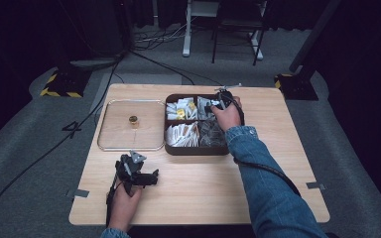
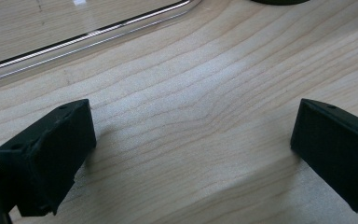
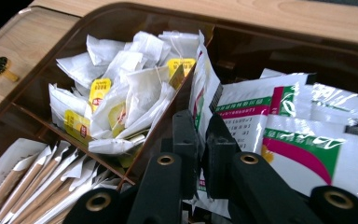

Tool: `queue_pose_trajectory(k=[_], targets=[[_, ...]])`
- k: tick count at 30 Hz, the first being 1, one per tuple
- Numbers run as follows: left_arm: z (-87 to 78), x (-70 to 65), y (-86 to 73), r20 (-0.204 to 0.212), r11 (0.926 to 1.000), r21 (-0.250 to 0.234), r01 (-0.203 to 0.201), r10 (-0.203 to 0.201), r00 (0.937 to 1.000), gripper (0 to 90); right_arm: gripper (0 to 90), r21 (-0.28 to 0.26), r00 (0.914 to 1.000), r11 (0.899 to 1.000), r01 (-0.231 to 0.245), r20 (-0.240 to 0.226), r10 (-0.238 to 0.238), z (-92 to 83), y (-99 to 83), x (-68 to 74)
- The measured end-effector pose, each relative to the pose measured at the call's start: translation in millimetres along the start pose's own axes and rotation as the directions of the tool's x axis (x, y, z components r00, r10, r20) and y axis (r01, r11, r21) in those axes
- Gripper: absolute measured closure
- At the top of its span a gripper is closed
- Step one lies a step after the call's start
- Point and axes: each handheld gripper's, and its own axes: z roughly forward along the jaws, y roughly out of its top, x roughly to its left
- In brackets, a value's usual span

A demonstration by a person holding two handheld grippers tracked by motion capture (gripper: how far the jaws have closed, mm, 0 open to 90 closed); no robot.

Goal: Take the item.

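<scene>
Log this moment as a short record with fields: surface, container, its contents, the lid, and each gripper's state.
surface: wooden table
container: dark four-compartment tray
contents: tea bags; green-and-pink sachets; paper-wrapped sticks
lid: clear lid with a gold knob, flat on the table left of the tray
left gripper: jaws wide apart, empty, low over bare wood
right gripper: in the tray, jaws pinched on a sachet's edge
</scene>
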Motion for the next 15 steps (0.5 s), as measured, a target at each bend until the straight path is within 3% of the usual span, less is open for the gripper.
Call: queue_pose_trajectory(k=[9,15], targets=[[0.2,0.0,0.1,0.0,1.0,-0.001,0.001,-0.001,1.0,0.3,85.9,-0.034,0.9999,0.999,-0.007,-0.012,0.007,-21.3,7.7,-3.3],[0.3,0.0,0.3,-0.001,1.0,-0.001,0.0,0.0,1.0,0.3,86.0,-0.061,0.9982,0.998,-0.005,-0.06,0.001,-38.5,11.2,-2.0]])
